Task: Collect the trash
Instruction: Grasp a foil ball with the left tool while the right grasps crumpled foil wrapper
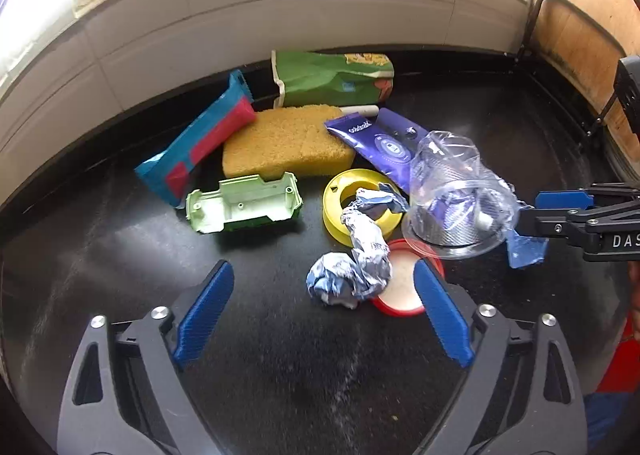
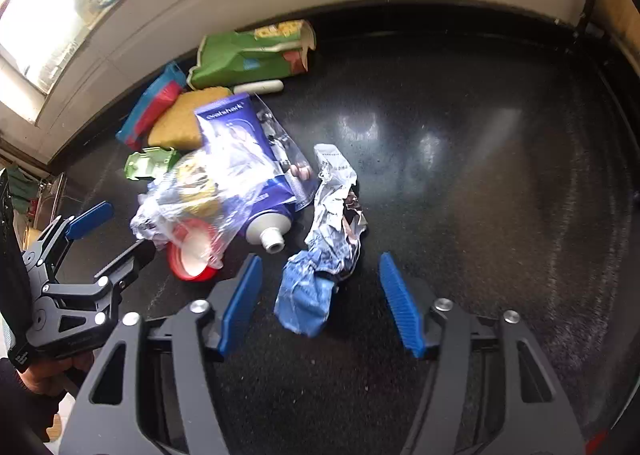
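Observation:
Trash lies in a heap on a black counter (image 1: 132, 255). A crumpled blue-and-white wrapper (image 1: 352, 267) sits between the spread fingers of my left gripper (image 1: 324, 275), which is open; neither pad touches it. A red lid (image 1: 400, 291) lies by the right pad. In the right wrist view a second crumpled blue wrapper (image 2: 312, 287) lies between the fingers of my right gripper (image 2: 320, 261), with a gap on each side, so that gripper is open. The right gripper (image 1: 536, 211) also shows at the right edge of the left wrist view, beside a crushed clear plastic cup (image 1: 456, 195).
Behind the wrappers lie a yellow ring (image 1: 340, 191), a green plastic shell (image 1: 244, 207), a yellow sponge (image 1: 288, 143), a teal-and-red packet (image 1: 200, 143), a purple tube (image 1: 384, 143) and a green carton (image 1: 332, 79). A white tiled wall (image 1: 280, 23) backs the counter. A hand holds the left gripper (image 2: 112, 235).

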A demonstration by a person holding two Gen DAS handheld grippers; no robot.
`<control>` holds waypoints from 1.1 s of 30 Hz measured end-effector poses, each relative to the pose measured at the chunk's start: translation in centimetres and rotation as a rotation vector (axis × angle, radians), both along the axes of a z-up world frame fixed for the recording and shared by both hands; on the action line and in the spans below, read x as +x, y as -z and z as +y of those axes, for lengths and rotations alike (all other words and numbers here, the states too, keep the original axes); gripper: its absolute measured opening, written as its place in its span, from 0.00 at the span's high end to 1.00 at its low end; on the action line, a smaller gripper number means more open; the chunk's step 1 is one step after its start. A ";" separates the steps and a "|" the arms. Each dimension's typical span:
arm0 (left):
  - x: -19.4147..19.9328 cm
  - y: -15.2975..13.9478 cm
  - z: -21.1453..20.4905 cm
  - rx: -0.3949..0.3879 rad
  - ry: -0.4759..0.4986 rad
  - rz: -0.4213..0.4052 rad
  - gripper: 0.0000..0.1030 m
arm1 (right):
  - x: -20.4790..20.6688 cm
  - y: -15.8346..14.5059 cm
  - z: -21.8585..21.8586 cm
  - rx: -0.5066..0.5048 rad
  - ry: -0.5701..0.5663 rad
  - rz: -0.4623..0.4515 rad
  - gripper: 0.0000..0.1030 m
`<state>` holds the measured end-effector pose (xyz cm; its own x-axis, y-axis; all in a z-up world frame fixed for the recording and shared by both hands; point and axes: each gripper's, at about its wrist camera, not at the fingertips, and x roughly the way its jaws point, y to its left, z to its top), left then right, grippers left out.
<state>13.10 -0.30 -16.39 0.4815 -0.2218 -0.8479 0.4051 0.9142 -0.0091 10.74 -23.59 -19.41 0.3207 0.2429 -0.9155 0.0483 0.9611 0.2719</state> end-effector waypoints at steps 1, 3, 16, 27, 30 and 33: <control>0.3 0.3 -0.1 -0.001 0.003 0.007 0.18 | 0.3 0.4 -0.1 0.005 -0.002 0.010 0.47; 0.9 1.1 -0.3 -0.005 0.008 0.024 0.23 | 0.8 1.2 -0.1 0.014 -0.009 0.029 0.51; 0.0 -0.2 0.0 -0.040 0.005 0.014 0.65 | -1.1 -1.7 -0.9 -0.024 -0.001 -0.044 0.71; -5.0 -5.9 3.9 -0.051 -0.127 -0.015 0.66 | -5.4 -8.2 -0.2 -0.048 -0.027 -0.168 0.71; -6.8 -6.8 4.8 -0.044 -0.157 -0.007 0.66 | -6.7 -9.8 0.7 -0.056 -0.051 -0.199 0.71; -8.5 -7.3 5.8 -0.043 -0.187 -0.001 0.66 | -7.6 -11.1 2.1 -0.058 -0.077 -0.222 0.71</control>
<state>4.63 5.54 -9.10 0.5184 -0.1644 -0.8392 0.2280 0.9724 -0.0496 3.09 -21.54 -8.33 0.4985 0.2229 -0.8378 -0.0801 0.9741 0.2115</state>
